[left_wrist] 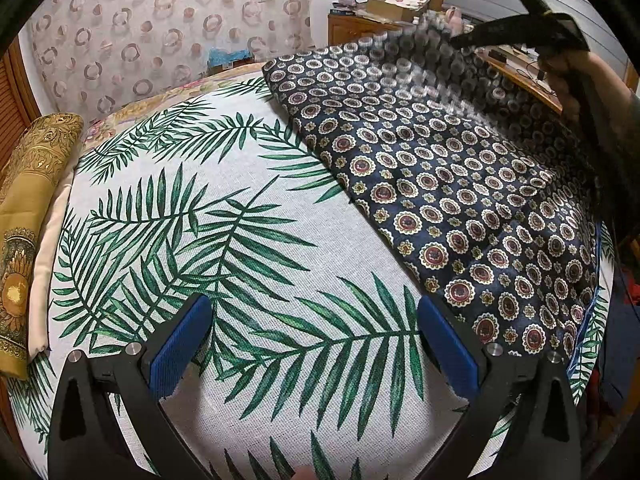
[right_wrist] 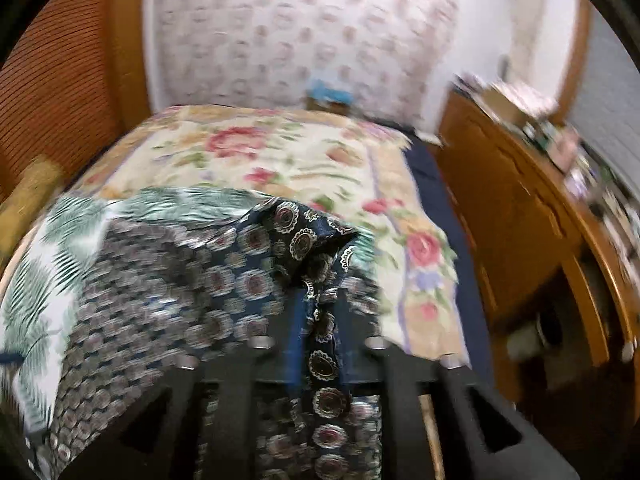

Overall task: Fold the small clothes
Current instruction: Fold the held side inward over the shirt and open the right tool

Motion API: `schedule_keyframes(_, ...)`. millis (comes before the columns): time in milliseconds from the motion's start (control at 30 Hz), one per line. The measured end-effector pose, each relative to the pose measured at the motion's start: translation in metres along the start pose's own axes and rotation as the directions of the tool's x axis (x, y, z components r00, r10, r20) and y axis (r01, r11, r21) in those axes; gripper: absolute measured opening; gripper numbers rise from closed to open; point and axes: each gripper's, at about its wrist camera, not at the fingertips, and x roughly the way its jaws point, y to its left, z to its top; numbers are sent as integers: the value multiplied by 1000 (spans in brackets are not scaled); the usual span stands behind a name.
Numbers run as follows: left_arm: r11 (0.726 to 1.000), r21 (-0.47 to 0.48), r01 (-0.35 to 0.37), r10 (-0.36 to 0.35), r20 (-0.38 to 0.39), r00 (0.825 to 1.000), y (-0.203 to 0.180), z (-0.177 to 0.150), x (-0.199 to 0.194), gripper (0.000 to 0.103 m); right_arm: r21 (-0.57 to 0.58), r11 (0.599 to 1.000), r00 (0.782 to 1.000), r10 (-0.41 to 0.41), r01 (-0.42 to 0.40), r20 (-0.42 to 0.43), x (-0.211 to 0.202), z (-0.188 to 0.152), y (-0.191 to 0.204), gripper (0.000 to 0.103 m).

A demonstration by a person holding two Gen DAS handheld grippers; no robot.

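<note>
Left wrist view: left gripper [left_wrist: 314, 344] hangs over the palm-leaf cloth [left_wrist: 240, 240], jaws wide, nothing between the blue pads [left_wrist: 178, 350]. Navy patterned scarf [left_wrist: 460, 200] lies spread on the palm-leaf cloth, off to the right of the left gripper; its near corner is just beside the right-hand pad. Scarf's far edge is lifted off the cloth and blurred, pinched by the right gripper [left_wrist: 460, 42], which a hand [left_wrist: 568, 84] holds up at the scarf's far right corner. Folded mustard fabric [left_wrist: 28, 208] sits at the cloth's left edge, well apart from the scarf.

Right wrist view: heavy blur. Right gripper jaws narrow, closed on a bunched fold of the scarf [right_wrist: 316, 276]; a corner of it sticks up past the tips, the rest drapes down left onto the palm-leaf cloth. Beyond the scarf, floral bedspread [right_wrist: 280, 152]; wooden cabinet [right_wrist: 520, 216] to its right.
</note>
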Motion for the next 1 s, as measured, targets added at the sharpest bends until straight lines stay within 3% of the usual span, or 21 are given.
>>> schedule_keyframes(200, 1000, 0, 0, 0, 0, 1000, 0, 0, 0, 103, 22, 996, 996, -81, 82, -28, 2, -10, -12, 46)
schedule_keyframes(433, 1000, 1, 0, 0, 1, 1000, 0, 0, 0, 103, -34, 992, 992, 125, -125, 7, -40, -60, 8, 46)
schedule_keyframes(567, 1000, 1, 0, 0, 1, 1000, 0, 0, 1, 103, -50, 981, 982, 187, -186, 24, -62, -103, 22, 46)
schedule_keyframes(833, 1000, 1, 0, 0, 1, 1000, 0, 0, 0, 103, -26, 981, 980, 193, -192, 50, -78, -159, 23, 46)
schedule_keyframes(1000, 1000, -10, -9, 9, 1, 1000, 0, 0, 0, 103, -2, 981, 979, 192, -192, 74, -117, -185, 2, 46)
